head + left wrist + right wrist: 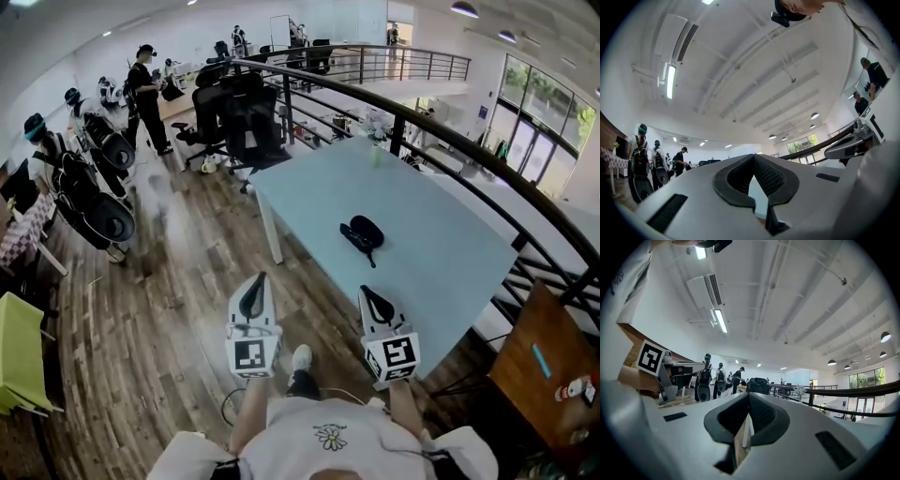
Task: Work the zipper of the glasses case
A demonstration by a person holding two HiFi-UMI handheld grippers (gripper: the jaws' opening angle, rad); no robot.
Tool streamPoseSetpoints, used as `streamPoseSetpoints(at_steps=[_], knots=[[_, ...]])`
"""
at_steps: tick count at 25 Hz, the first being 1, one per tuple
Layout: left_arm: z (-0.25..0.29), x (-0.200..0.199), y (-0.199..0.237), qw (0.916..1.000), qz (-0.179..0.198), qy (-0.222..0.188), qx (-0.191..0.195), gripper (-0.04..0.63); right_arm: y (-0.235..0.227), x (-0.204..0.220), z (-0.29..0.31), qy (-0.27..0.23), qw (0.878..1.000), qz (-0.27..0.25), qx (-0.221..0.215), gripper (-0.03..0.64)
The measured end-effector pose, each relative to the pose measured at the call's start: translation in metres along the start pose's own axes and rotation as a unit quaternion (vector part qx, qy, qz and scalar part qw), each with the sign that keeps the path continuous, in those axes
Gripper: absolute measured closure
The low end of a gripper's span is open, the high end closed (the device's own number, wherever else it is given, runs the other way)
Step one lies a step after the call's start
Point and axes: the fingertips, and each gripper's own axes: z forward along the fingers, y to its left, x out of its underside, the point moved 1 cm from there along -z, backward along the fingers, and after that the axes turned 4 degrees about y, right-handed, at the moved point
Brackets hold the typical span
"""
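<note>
Lying clear of the table (422, 202) edges, the glasses case (362, 234) is seen well apart from the closed, empty left gripper (260, 276) and right gripper (365, 290).

The person wears a white short-sleeved T-shirt (281, 455) with a small white-and-yellow daisy print (330, 436) on the chest, dark trousers (302, 382) and a white shoe (301, 357). The left tongs (258, 281) and the right tongs (367, 292) are white wedge-shaped shells, each lined at the far tip with black, finely ribbed pads in a teardrop outline. At the near end each carries a white cube with black square markers, the left marker cube (251, 356) and the right marker cube (394, 356).
</note>
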Motion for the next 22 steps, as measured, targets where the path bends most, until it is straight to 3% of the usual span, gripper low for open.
streamPoseSetpoints(at_steps=[5, 10, 15, 22], knots=[[0.074, 0.013, 0.034, 0.9992, 0.021, -0.008, 0.034, 0.581, -0.018, -0.006, 0.072, 0.005, 1.000, 0.001, 0.024, 0.609], [0.159, 0.021, 0.064, 0.9976, -0.017, -0.033, 0.058, 0.581, -0.048, -0.011, 0.151, 0.012, 0.999, 0.000, 0.050, 0.609], [0.241, 0.037, 0.098, 0.9954, -0.027, -0.037, 0.084, 0.581, -0.079, -0.015, 0.226, 0.013, 0.997, 0.006, 0.076, 0.609], [0.284, 0.080, 0.115, 0.9939, -0.046, 0.001, 0.101, 0.581, -0.093, -0.001, 0.260, 0.050, 0.992, 0.011, 0.112, 0.609]])
